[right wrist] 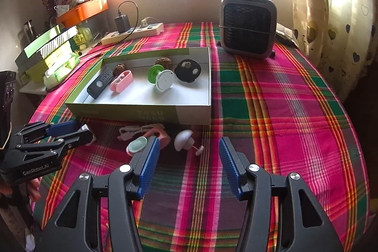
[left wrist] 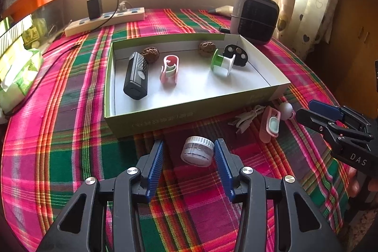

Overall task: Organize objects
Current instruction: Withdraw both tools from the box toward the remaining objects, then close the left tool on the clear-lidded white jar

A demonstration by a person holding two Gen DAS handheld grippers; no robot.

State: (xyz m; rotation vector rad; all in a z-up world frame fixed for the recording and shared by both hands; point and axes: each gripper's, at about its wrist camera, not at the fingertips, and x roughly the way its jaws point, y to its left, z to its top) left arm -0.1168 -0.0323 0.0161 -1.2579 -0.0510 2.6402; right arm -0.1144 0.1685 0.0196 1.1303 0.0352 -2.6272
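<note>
One small clear plastic jar with a ribbed white lid (left wrist: 198, 151) is lying tilted on the plaid tablecloth (left wrist: 70, 134), just before the shallow green cardboard box (left wrist: 189, 115). It is likely light, rigid and slippery, so gripping across its round sides looks best. The left gripper (left wrist: 189, 157) is standing wide open around it, one pad near its lid. The right gripper (right wrist: 189, 162) is hanging open, holding nothing.

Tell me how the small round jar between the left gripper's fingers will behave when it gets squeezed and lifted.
The small round jar looks like rigid clear plastic with a ribbed lid, so it should hold its shape. It lies tilted between the open left gripper, so it may roll on the plaid tablecloth if nudged. Its smooth curved wall could slip unless the fingers close squarely.
</note>
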